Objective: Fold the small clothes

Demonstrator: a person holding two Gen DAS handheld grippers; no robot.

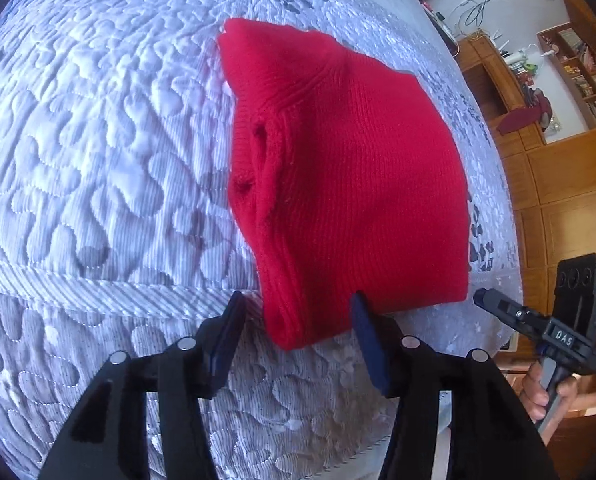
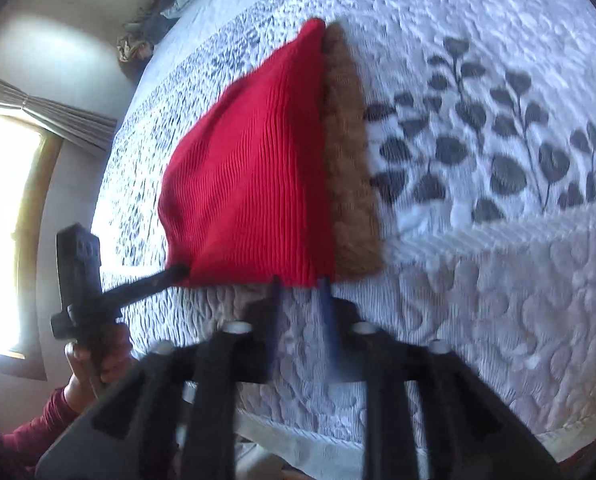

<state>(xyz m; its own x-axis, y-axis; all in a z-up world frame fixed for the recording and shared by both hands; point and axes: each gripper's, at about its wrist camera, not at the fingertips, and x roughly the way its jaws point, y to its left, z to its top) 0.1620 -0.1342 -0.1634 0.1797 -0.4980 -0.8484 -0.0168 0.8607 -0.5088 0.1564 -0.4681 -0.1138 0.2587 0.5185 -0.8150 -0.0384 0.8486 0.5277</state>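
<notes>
Two Tongs Parted at the Near Edge of One Red Knit

Two pairs of tongs sit at the near hem of a single red knitted garment (image 1: 350,184), which lies folded flat on a quilted bedspread (image 1: 98,140) printed with grey leaves.

The left tongs (image 1: 298,332) stand apart, with the near left corner of the knit between the fingers but no pad pressing on it. The right tongs (image 2: 300,292) are also parted, their tips just at the hem's right end; nothing is pinched there either. Each pair is held by one hand (image 2: 94,356), and each shows in the other's camera off to the side.

One brown fleecy piece (image 2: 350,168) lies under the red knit, showing as a strip along its right edge; whether it is a lining or a separate garment cannot be told.

The placing suggests a fold just laid down: both tongs sit at matching corners of the same edge, the way one carries a hem over evenly, and the parted fingers fit letting go. The collar and ribbing lie on the left side, doubled over, so the piece looks mostly folded.
</notes>
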